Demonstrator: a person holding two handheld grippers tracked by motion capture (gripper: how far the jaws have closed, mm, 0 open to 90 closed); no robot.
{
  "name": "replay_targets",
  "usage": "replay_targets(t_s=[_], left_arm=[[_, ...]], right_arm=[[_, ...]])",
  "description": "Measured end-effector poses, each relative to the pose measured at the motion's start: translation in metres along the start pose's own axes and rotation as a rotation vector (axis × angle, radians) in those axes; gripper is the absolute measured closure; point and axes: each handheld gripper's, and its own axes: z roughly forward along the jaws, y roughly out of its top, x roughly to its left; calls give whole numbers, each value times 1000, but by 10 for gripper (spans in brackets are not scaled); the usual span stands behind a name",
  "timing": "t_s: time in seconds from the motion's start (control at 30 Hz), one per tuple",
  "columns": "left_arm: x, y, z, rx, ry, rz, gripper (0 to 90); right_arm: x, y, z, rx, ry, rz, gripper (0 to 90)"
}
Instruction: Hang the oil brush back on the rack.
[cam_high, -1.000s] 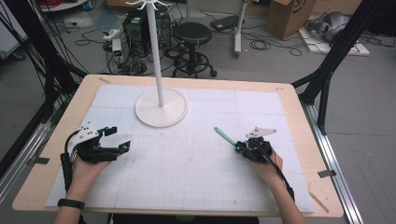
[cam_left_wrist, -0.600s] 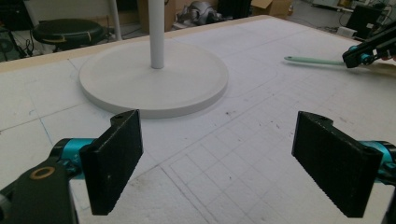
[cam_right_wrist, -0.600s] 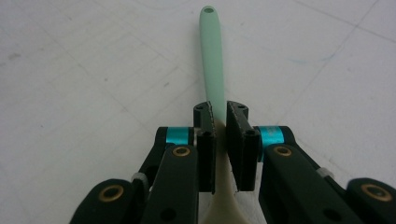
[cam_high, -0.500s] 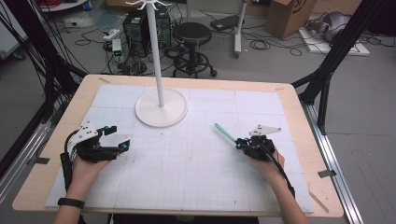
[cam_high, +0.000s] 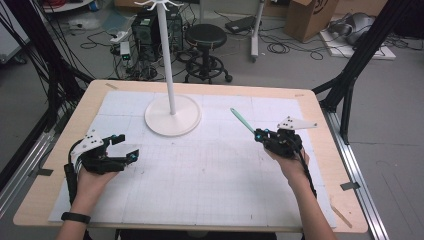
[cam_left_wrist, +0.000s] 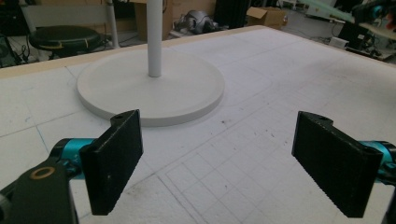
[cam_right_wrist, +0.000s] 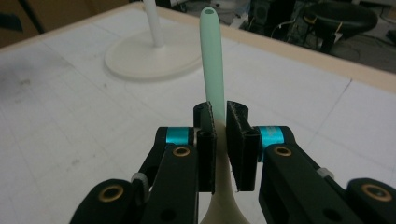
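A: The right gripper (cam_high: 260, 134) has lifted since a second ago, carrying the pale green-handled utensil (cam_high: 242, 121) off the mat (cam_high: 210, 170).

B: Clenched on it?

A: Yes, around the handle; its lower end is cut off in the right gripper view. The left gripper (cam_high: 122, 147) rests released, jaws wide, near the white stand (cam_high: 172, 115).

a white stand (cam_high: 172, 114) on the gridded mat (cam_high: 210, 170) – black stool (cam_high: 206, 37) and cardboard box (cam_high: 310, 17) behind the table.

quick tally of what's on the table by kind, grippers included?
Grippers: 2 (left gripper, open; right gripper, shut on spoon)
Mint-handled spoon: 1
White stand: 1
Total: 4
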Motion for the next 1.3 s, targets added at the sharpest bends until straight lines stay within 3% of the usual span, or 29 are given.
replay_targets(t_s=[0.27,0.63,1.0,1.3], left_arm=[[0,0,0,2,-5,-2,169],[0,0,0,7,-11,-2,169],[0,-1,1,11,-13,-6,169],[0,-1,2,13,-14,-4,169]], right_arm=[[5,43,-7,-102,15,-4,825],[21,103,-8,-208,43,-35,826],[29,141,-2,-282,65,-46,826],[35,168,4,-341,109,-48,826]])
